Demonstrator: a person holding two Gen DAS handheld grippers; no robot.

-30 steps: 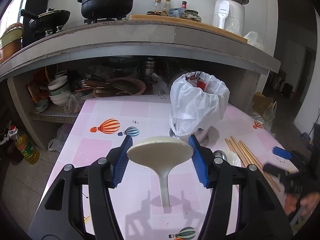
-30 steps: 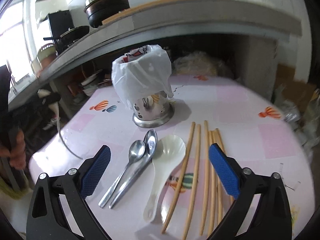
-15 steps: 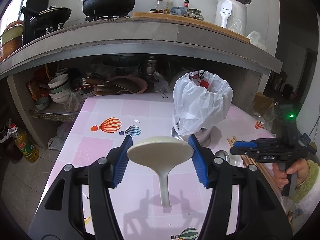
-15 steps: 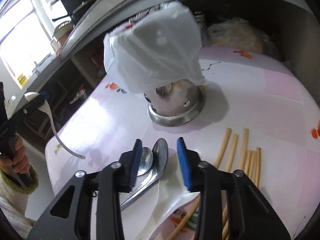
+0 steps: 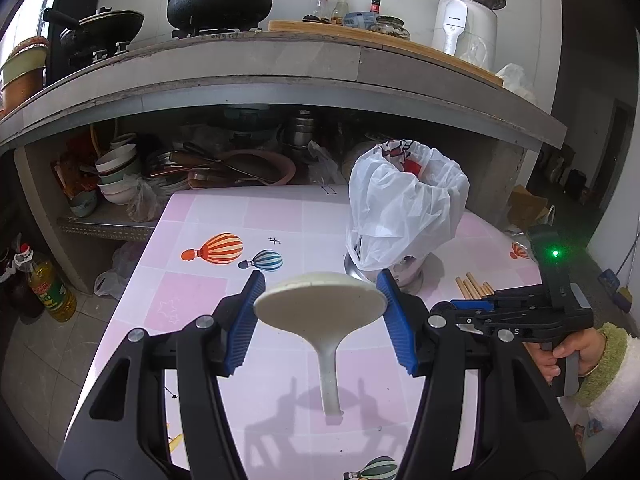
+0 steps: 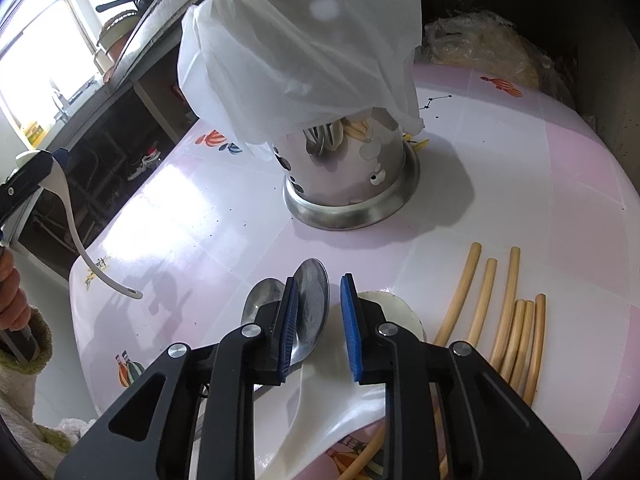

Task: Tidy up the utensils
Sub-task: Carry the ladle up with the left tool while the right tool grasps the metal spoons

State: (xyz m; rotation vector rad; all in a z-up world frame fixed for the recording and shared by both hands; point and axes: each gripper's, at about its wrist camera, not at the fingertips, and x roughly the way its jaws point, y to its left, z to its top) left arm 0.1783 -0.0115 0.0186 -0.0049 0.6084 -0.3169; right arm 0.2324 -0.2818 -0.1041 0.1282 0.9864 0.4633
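R hand-held gripper (image 6: 316,320) is tipped down over the bench (image 6: 500,200), jaws closing, w/ the bowl of one steel spoon (image 6: 314,300) sitting between the blue pads. Left pad looks right against the spoon's edge; right pad still shows a gap, so prob. not pinched yet, though the fisheye view makes that hard to call. A second steel spoon (image 6: 260,298) lies just beside it on the left, touching or nearly so. White soup spoon (image 6: 344,408) lies under the R jaw. Both steel spoons run lengthwise toward the camera, handles hidden under the gripper body, so the long axis is roughly in line w/ the fingers.

Chopsticks (image 6: 508,312) lie to the right, roughly parallel. Steel holder (image 6: 352,184) w/ plastic bag (image 6: 300,48) over its top stands beyond the spoons, straight ahead.

L hand-held gripper (image 5: 320,312) is about half open, clamped across a white ladle (image 5: 320,300), handle hanging down over the bench. R is nearer the spoons.
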